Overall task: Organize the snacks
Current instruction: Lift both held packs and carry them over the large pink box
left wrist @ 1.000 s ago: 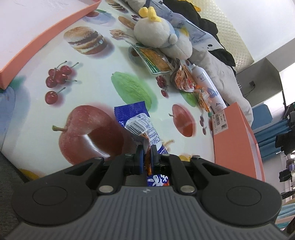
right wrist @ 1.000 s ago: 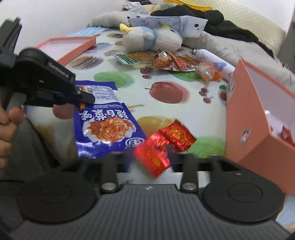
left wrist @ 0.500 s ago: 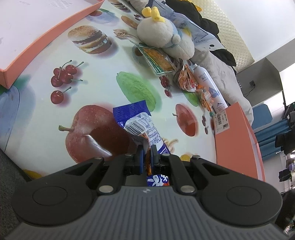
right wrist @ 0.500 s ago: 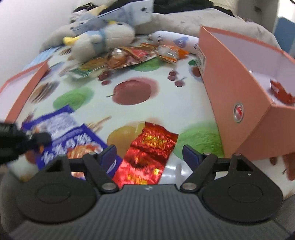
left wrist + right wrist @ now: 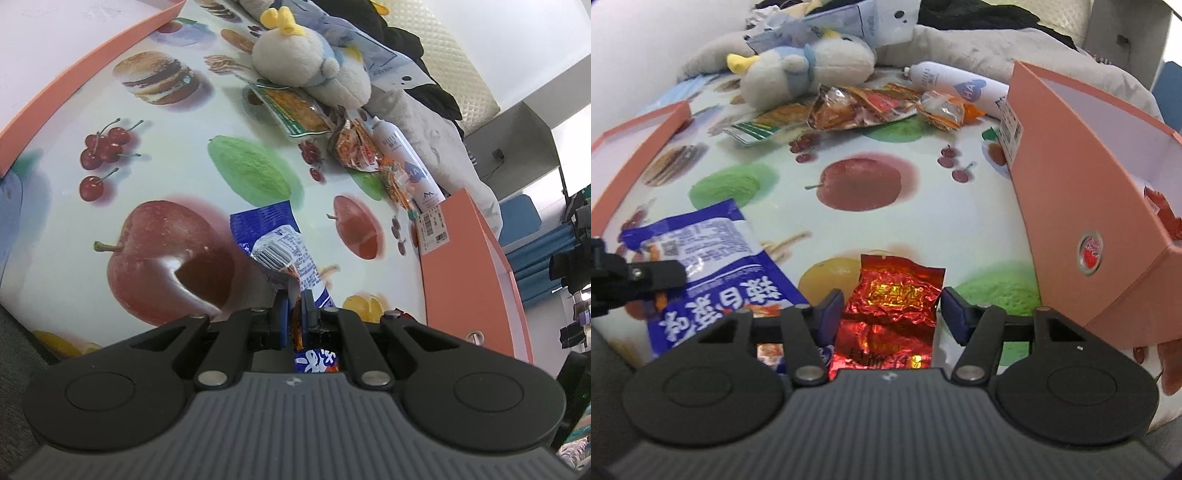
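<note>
My left gripper is shut on the edge of a blue snack bag, which lies on the fruit-print table; the bag also shows in the right wrist view with the left gripper's fingers clamped on it. My right gripper is open, its jaws on either side of a red foil packet lying flat on the table. An orange box stands open at the right with a red packet inside.
More snack packets lie at the back by a plush duck and a white bottle. An orange box lid lies at the left. The orange box also shows in the left wrist view.
My right gripper let go of the red foil packet, which now lies flat between its open jaws. The left gripper stays shut on the blue bag and has shifted slightly.
</note>
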Demonstrator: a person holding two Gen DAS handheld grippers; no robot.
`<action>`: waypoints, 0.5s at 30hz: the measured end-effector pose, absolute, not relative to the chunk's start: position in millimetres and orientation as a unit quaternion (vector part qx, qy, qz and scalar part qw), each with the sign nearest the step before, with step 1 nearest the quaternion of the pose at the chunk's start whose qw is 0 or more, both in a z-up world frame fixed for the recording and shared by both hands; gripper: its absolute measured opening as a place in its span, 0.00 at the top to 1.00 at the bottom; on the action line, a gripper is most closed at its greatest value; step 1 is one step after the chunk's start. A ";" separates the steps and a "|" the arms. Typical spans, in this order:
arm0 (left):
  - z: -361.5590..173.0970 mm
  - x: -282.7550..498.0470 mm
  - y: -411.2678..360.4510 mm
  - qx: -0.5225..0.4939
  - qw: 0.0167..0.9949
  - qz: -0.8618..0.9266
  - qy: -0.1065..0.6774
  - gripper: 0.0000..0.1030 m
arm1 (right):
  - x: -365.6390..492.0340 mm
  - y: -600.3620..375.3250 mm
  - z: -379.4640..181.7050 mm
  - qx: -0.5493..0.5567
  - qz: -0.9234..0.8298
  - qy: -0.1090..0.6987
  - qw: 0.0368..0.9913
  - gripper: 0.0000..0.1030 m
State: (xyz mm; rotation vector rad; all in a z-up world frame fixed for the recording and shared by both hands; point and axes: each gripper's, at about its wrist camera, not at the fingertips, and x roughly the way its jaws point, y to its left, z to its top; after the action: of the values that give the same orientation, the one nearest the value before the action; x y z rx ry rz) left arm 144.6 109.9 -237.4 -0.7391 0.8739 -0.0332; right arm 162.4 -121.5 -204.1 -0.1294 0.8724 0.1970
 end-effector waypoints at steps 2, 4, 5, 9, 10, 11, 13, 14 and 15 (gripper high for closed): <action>-233.2 145.2 106.3 -0.344 0.842 -0.021 0.414 0.93 | 160.7 -125.1 -195.7 -0.059 0.101 0.419 0.900 0.41; -227.8 145.6 101.8 -0.334 0.847 -0.024 0.414 0.94 | 158.8 -127.9 -187.3 -0.059 0.107 0.416 0.901 0.41; -223.5 146.9 98.8 -0.321 0.852 -0.030 0.413 0.94 | 158.3 -129.8 -182.5 -0.058 0.108 0.415 0.902 0.41; -208.8 153.1 97.5 -0.300 0.862 -0.034 0.406 0.94 | 158.4 -137.2 -163.6 -0.044 0.118 0.411 0.903 0.41; -204.8 155.4 97.2 -0.296 0.864 -0.036 0.405 0.94 | 158.5 -138.8 -158.9 -0.042 0.122 0.409 0.903 0.41; -200.6 157.9 96.6 -0.292 0.866 -0.040 0.405 0.94 | 158.5 -140.0 -155.2 -0.040 0.125 0.408 0.904 0.41; -190.9 161.9 93.3 -0.280 0.870 -0.045 0.402 0.95 | 158.9 -143.2 -146.1 -0.035 0.130 0.402 0.906 0.41; -185.4 163.9 90.9 -0.273 0.873 -0.048 0.401 0.94 | 159.2 -144.5 -142.1 -0.034 0.132 0.398 0.907 0.41; -180.3 165.7 88.7 -0.269 0.875 -0.051 0.400 0.94 | 159.3 -145.9 -137.9 -0.033 0.133 0.393 0.909 0.41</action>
State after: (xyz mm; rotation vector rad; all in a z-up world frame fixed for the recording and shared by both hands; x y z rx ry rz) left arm 165.8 88.7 -180.3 -0.5609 0.8360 -0.1056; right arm 159.3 -145.9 -137.9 -0.0676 0.8108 0.2754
